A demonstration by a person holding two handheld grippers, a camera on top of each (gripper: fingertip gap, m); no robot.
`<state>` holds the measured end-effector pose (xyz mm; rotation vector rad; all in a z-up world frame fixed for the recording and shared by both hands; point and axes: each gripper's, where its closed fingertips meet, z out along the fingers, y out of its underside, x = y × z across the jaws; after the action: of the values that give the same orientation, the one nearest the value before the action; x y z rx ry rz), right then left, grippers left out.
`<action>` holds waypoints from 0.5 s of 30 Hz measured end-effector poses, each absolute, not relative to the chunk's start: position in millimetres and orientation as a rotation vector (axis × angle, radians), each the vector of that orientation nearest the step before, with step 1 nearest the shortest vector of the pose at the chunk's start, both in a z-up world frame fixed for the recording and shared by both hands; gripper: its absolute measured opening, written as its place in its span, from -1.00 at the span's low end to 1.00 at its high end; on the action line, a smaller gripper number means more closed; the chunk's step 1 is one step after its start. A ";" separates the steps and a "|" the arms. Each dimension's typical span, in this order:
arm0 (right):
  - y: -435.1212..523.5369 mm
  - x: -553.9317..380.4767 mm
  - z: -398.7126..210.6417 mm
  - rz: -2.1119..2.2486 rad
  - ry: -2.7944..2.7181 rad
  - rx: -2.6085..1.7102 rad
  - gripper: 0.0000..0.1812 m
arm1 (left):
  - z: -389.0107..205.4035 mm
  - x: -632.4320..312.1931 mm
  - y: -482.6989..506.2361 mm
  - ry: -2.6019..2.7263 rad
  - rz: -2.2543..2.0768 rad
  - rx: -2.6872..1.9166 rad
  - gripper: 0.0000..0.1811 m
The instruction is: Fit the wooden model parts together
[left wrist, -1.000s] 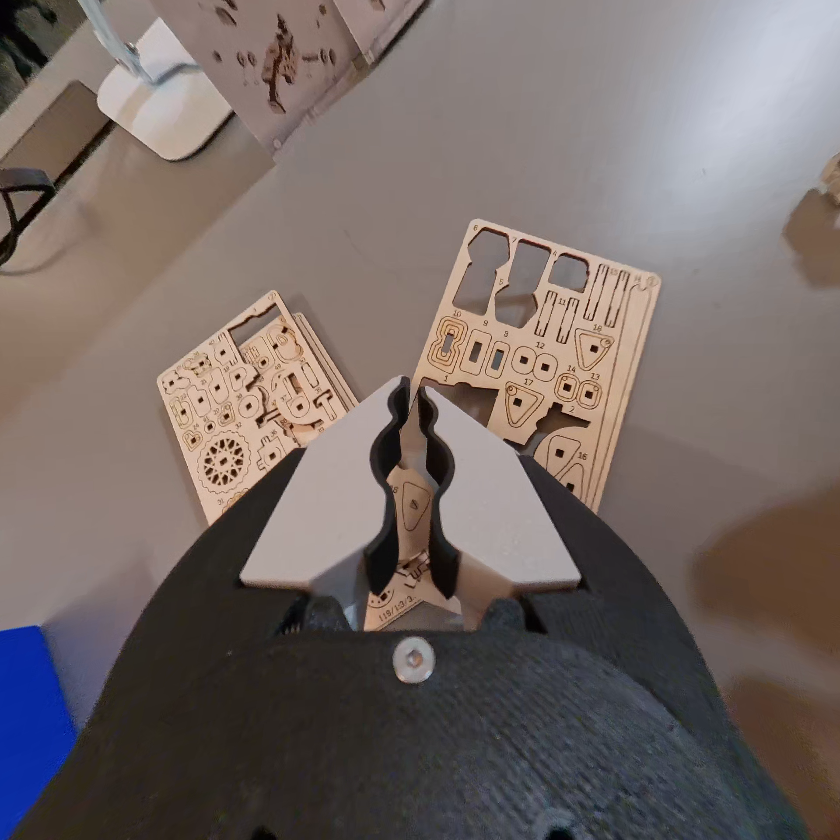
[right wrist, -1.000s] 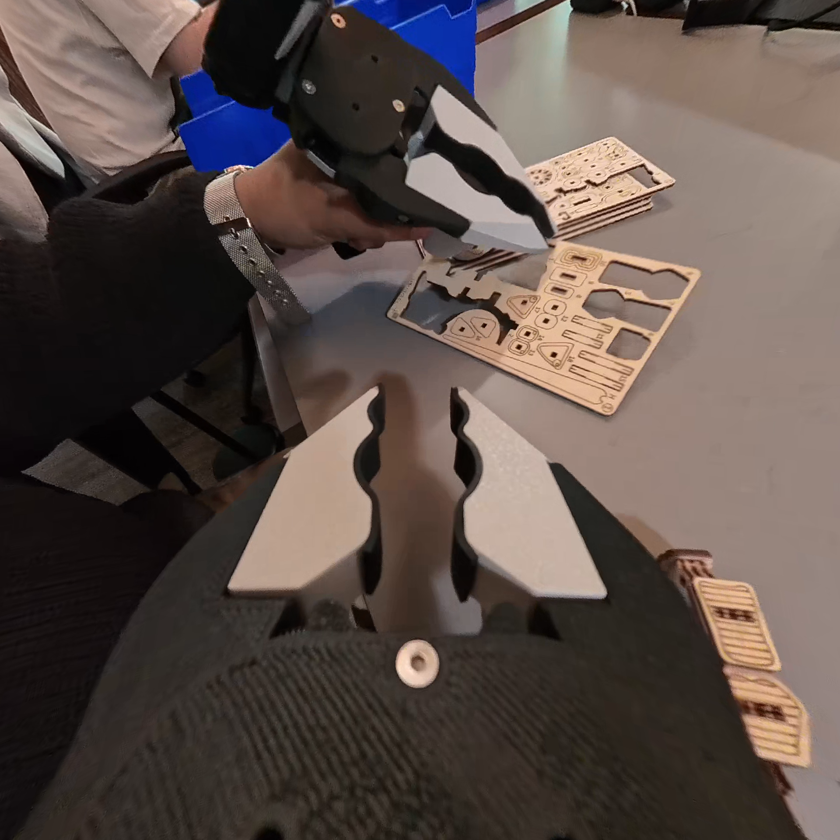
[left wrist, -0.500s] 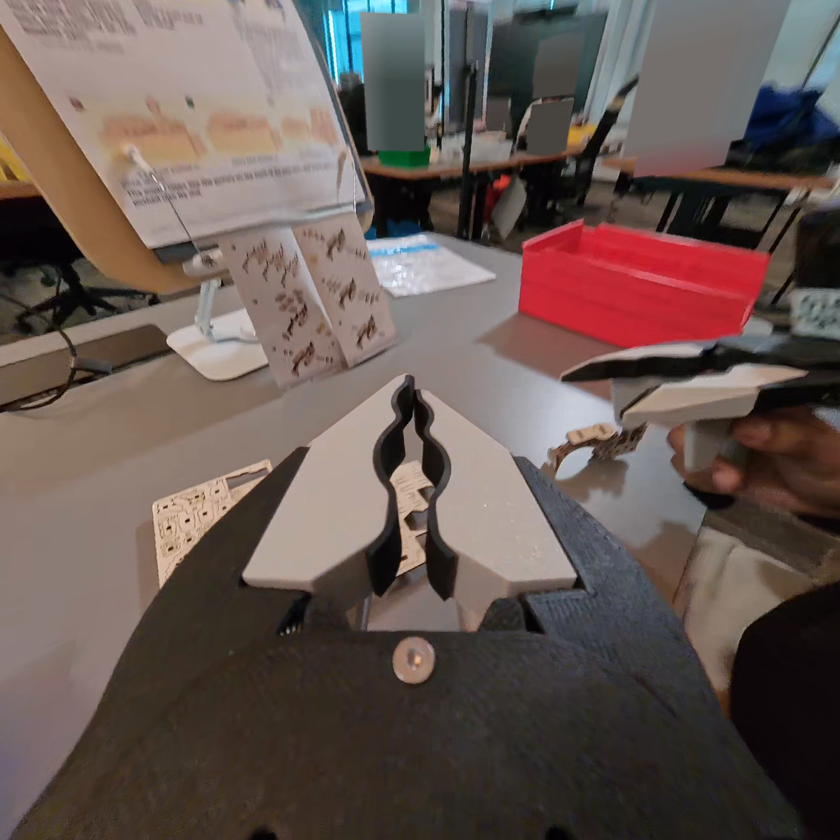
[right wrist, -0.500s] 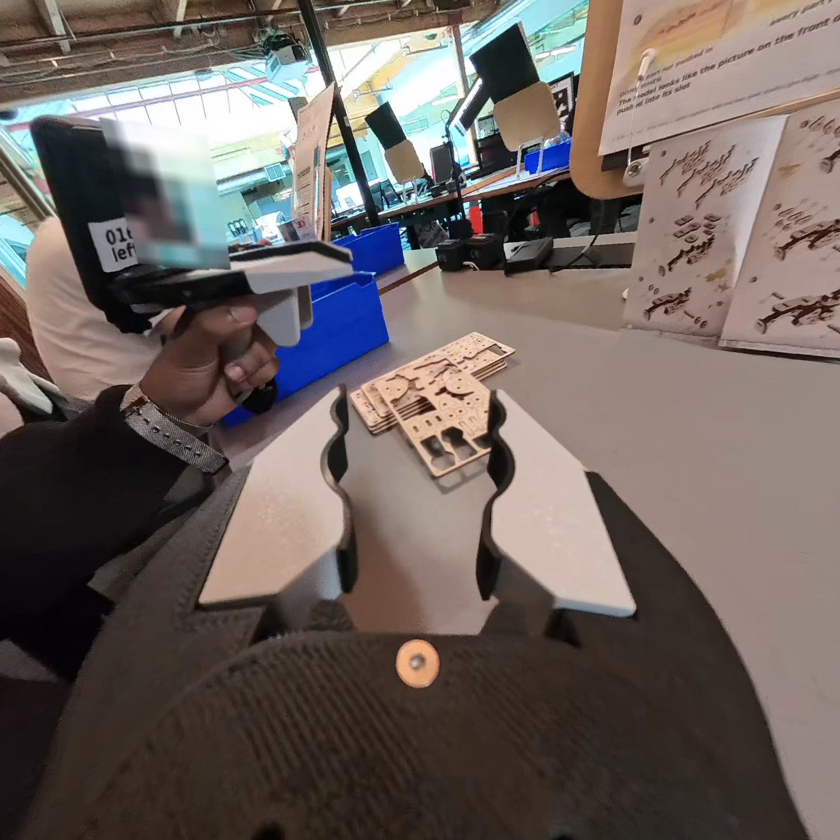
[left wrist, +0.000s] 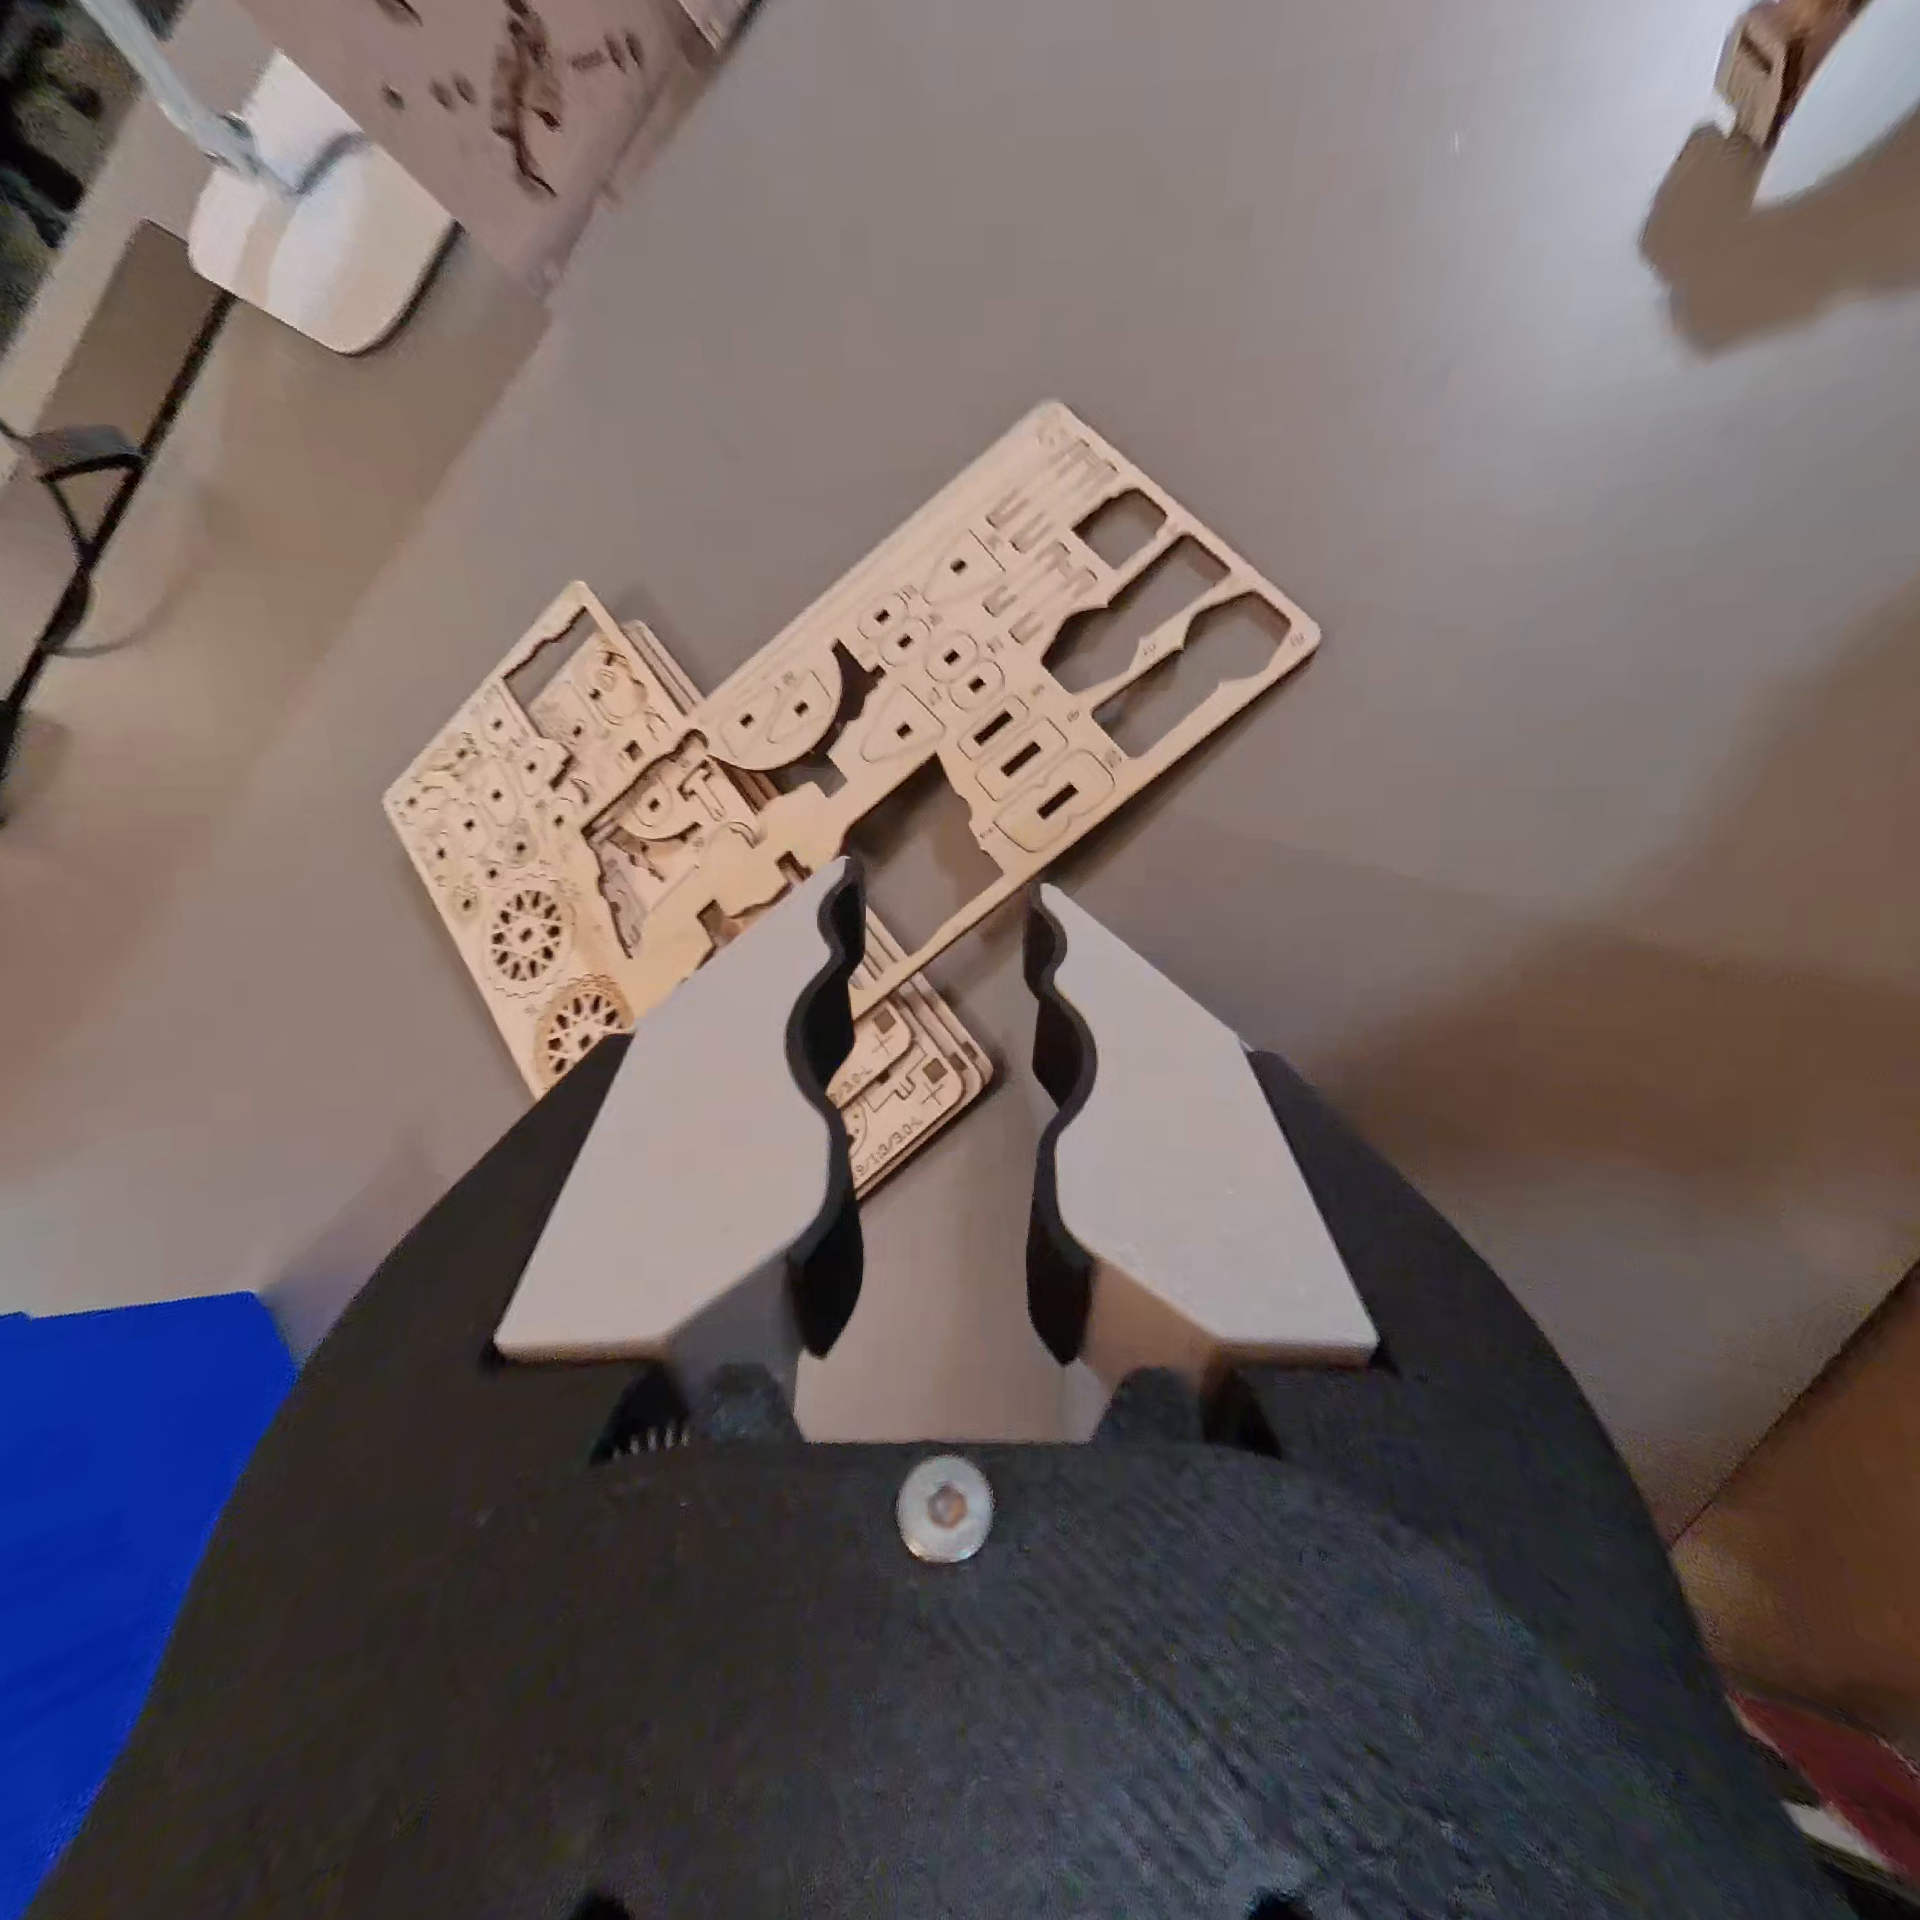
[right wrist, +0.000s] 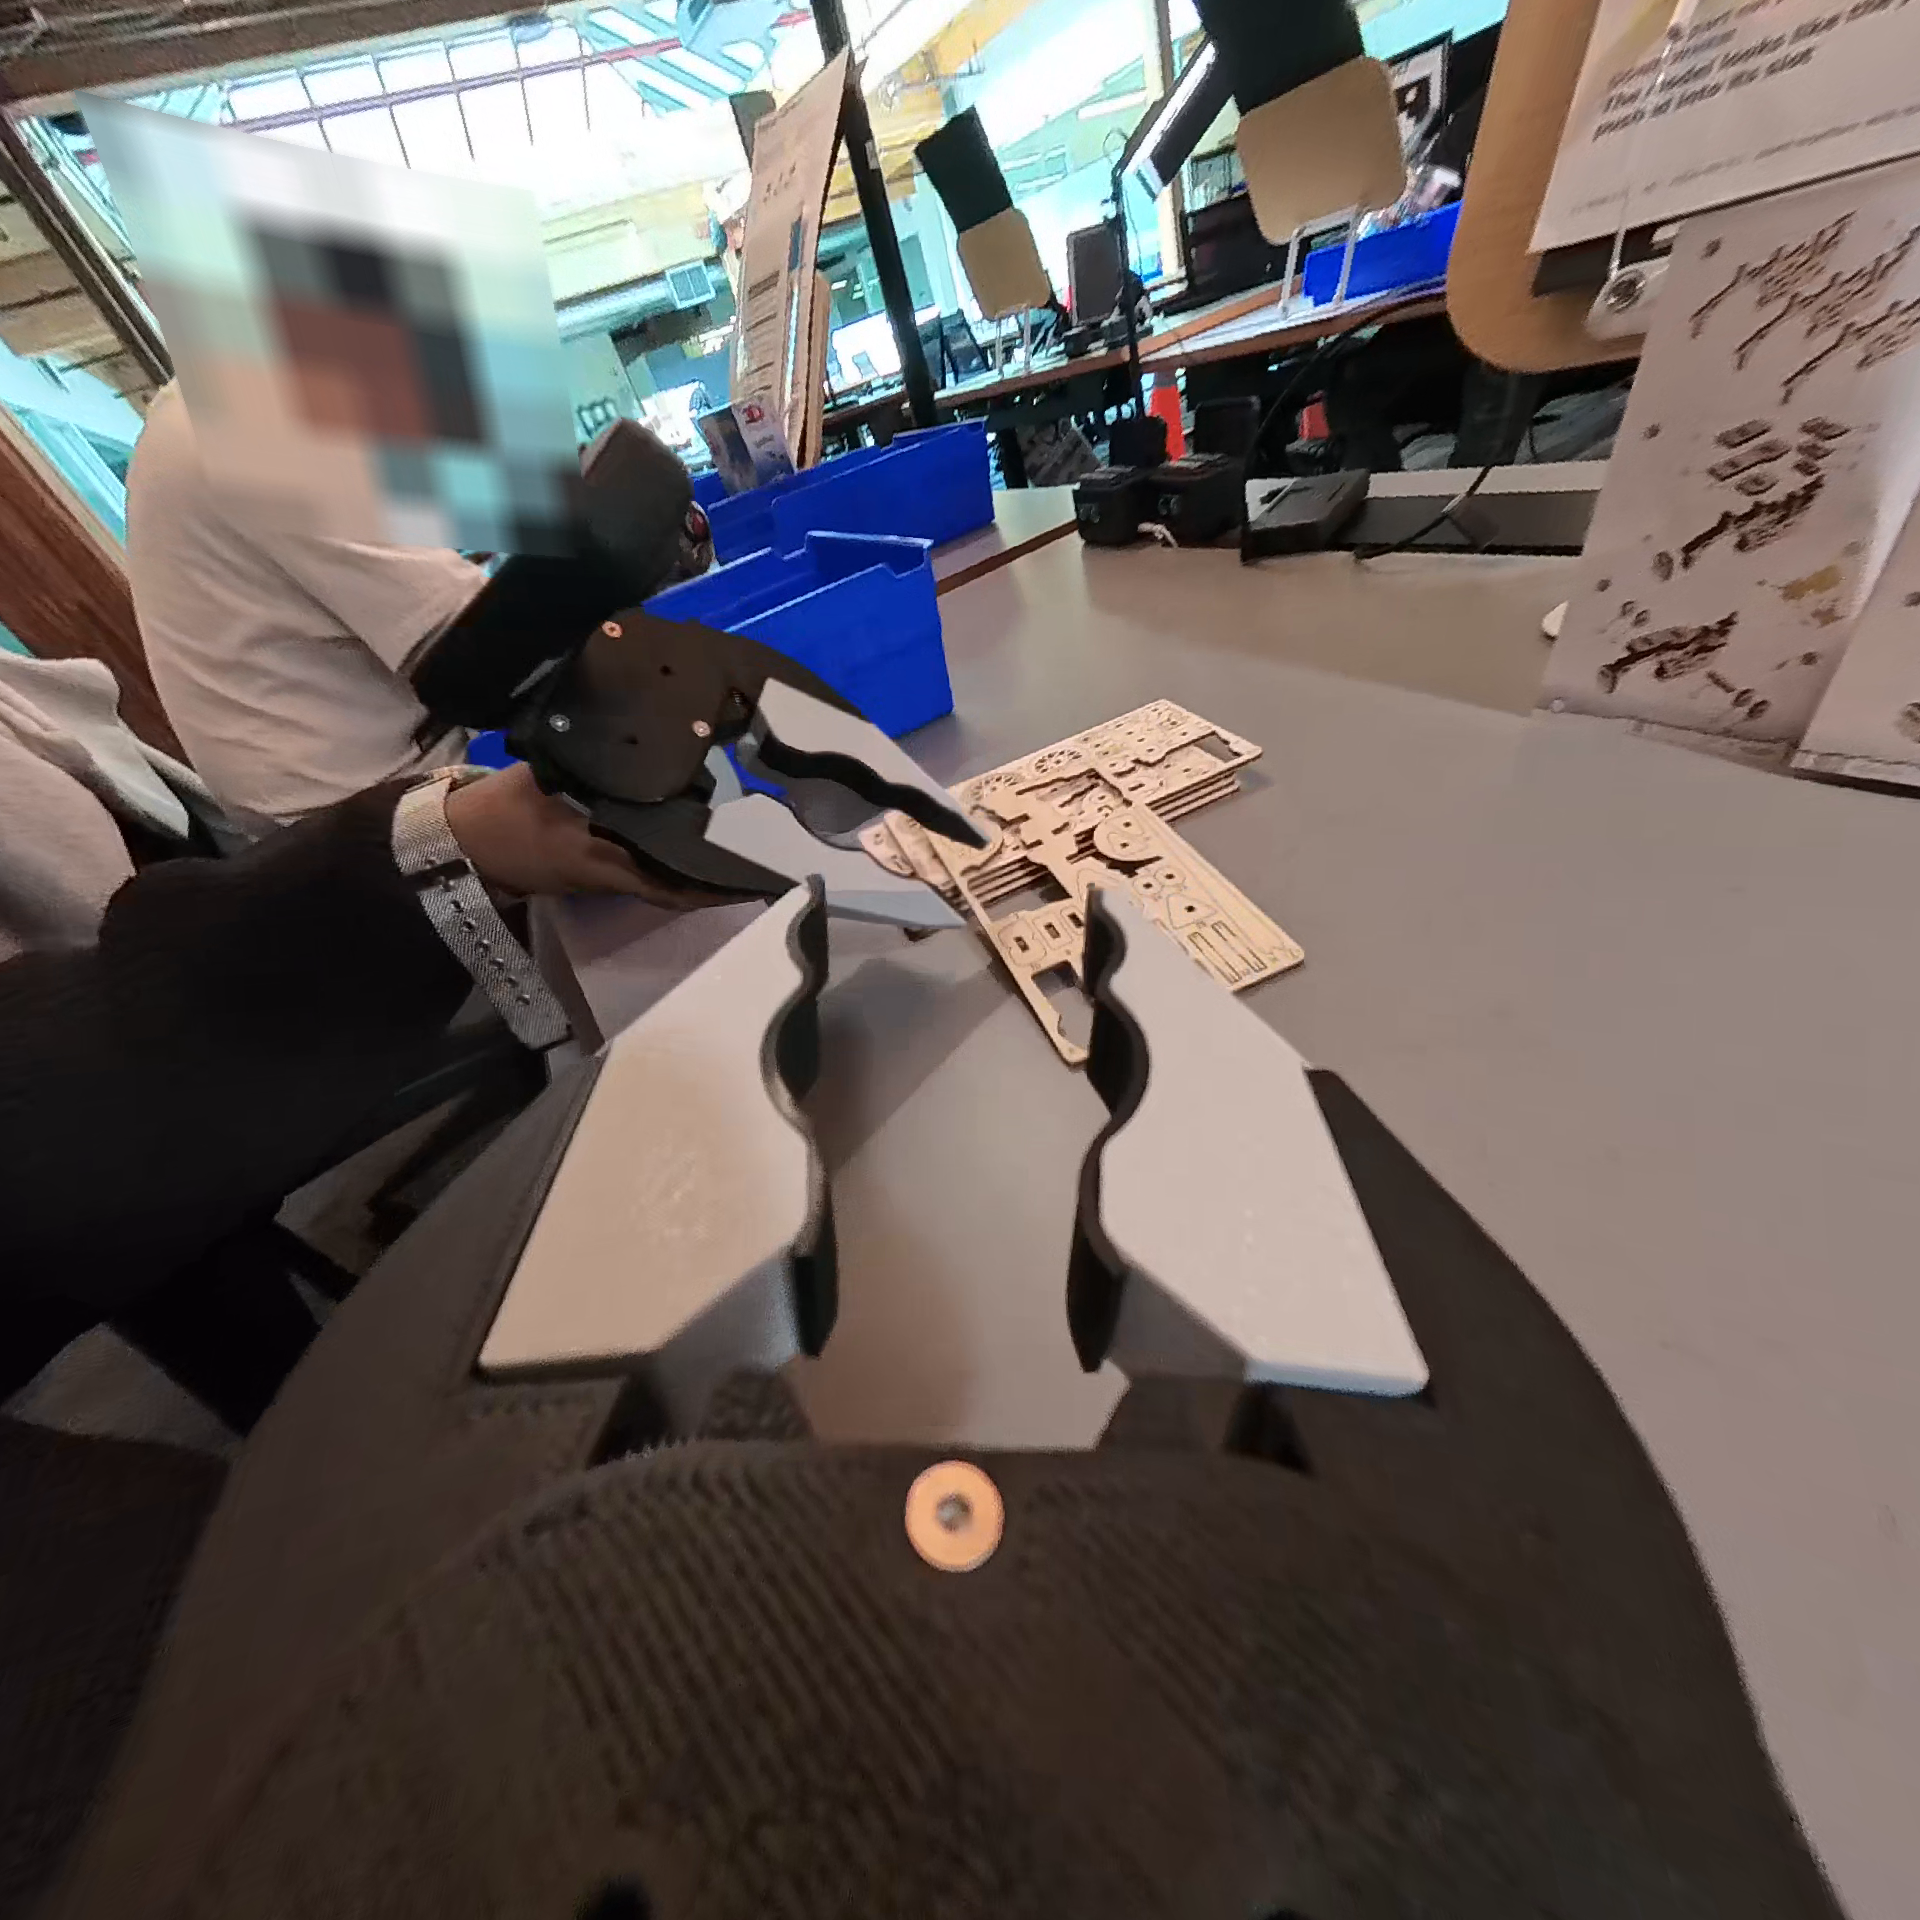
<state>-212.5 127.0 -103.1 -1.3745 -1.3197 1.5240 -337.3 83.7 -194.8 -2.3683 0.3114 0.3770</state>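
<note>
Pale laser-cut plywood makes up the task's parts: a stack of sheets (left wrist: pixel 499 862) lies flat on the matte grey table (left wrist: pixel 1351 312), its top sheet cut through with gear and spoked-wheel outlines. Overlapping the stack's right side is a single thin sheet (left wrist: pixel 997 717), rectangular, with rounded slots and several empty windows where pieces are out. In the left wrist view its long axis runs diagonally, from near the fingertips up and away to the right; its near corner rests on the stack and the far end reaches onto bare table.

The left gripper (left wrist: pixel 940 904) hovers just above that near end, its smooth grey wedge fingers with wavy black inner pads parted by a clear gap and holding nothing. A glossy blue bin (left wrist: pixel 114 1538) sits at lower left.

In the right wrist view the left gripper (right wrist: pixel 940 831) points down at the overlap of the sheets (right wrist: pixel 1101 831). The right gripper (right wrist: pixel 951 914) is spread wide and empty, aimed toward the single sheet's near end. Printed paper pages (right wrist: pixel 1756 540) stand upright at the far right.
</note>
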 end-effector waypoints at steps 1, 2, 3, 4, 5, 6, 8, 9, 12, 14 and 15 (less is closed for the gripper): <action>126.4 -213.0 -104.9 1.522 -1.330 -1.379 -0.46 | -200.3 -336.9 83.7 0.321 0.371 -2.384 -0.67; 125.7 -213.4 -105.9 1.529 -1.336 -1.383 -0.46 | -205.3 -338.0 83.8 0.332 0.377 -2.400 -0.68; 125.0 -213.6 -106.4 1.542 -1.337 -1.388 -0.47 | -210.4 -340.7 83.9 0.352 0.404 -2.418 -0.68; 124.6 -213.8 -106.8 1.556 -1.338 -1.394 -0.47 | -214.3 -343.2 84.5 0.382 0.441 -2.428 -0.69; 124.7 -214.0 -107.6 1.566 -1.337 -1.402 -0.47 | -214.2 -344.1 87.1 0.407 0.475 -2.413 -0.74; 125.3 -214.2 -108.2 1.572 -1.337 -1.407 -0.47 | -214.3 -342.9 88.9 0.429 0.489 -2.404 -0.77; 126.8 -214.7 -108.9 1.573 -1.337 -1.410 -0.47 | -216.0 -340.2 91.3 0.467 0.504 -2.404 -0.88; 127.4 -215.0 -109.0 1.571 -1.338 -1.411 -0.47 | -216.1 -340.3 92.0 0.484 0.526 -2.400 -0.94; 129.3 -215.2 -107.6 1.566 -1.330 -1.405 -0.48 | -201.9 -340.4 96.1 0.496 0.575 -2.333 -0.95; 131.4 -214.2 -104.6 1.558 -1.315 -1.391 -0.48 | -175.2 -335.7 101.6 0.434 0.537 -2.213 -0.96; 132.6 -213.4 -102.4 1.556 -1.304 -1.383 -0.48 | -159.2 -331.9 103.1 0.388 0.488 -2.145 -0.97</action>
<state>-213.4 132.6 -102.4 -1.3827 -1.3043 1.5560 -331.9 103.1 -159.2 -2.1454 0.3882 0.4877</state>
